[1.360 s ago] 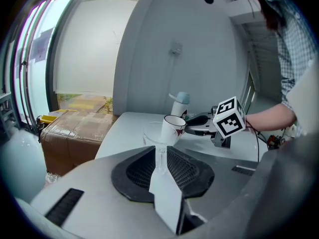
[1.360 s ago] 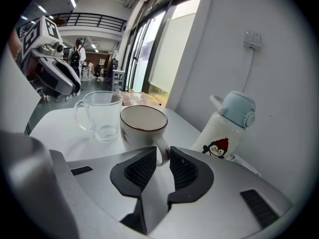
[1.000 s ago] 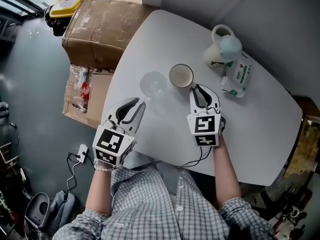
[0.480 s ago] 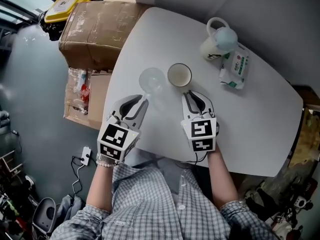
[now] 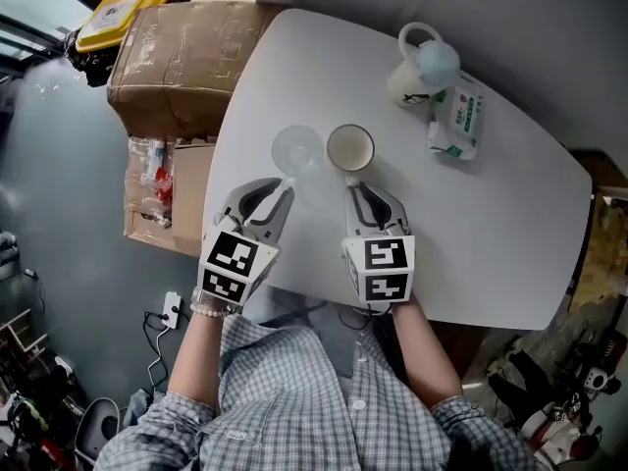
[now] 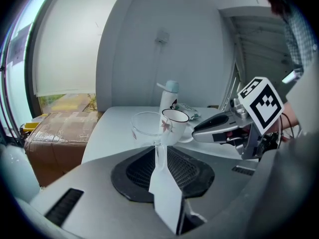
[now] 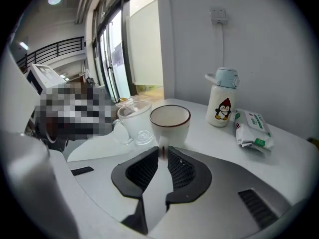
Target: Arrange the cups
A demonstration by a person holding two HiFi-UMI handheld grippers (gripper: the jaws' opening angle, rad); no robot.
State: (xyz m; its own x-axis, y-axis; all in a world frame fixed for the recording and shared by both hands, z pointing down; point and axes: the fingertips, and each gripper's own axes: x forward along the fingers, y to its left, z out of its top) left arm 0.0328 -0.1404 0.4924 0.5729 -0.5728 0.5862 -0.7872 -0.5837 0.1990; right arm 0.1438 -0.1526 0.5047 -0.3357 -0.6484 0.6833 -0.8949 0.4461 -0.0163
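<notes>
A clear glass cup [image 5: 297, 152] and a white cup with a brown rim [image 5: 350, 148] stand side by side on the white table [image 5: 491, 234]. My left gripper [image 5: 283, 190] is shut and empty, just short of the glass cup [image 6: 146, 128]. My right gripper [image 5: 355, 186] is also shut on nothing, its tips a little short of the white cup [image 7: 170, 123]. The left gripper view shows the white cup [image 6: 173, 126] with a leaf print and the right gripper [image 6: 214, 126] beside it. The glass cup [image 7: 134, 121] stands left of the white cup in the right gripper view.
A penguin-print bottle [image 5: 420, 67] and a pack of wipes [image 5: 451, 121] lie at the table's far right. A taped cardboard box [image 5: 172, 57] stands beside the table's left edge, with a smaller box of packets [image 5: 162, 180] below it. The person's checked shirt fills the near side.
The right gripper has drawn back from beside the white cup and shifted left, now pointing at it. The left gripper has edged closer to the glass cup. Both cups stayed put.
</notes>
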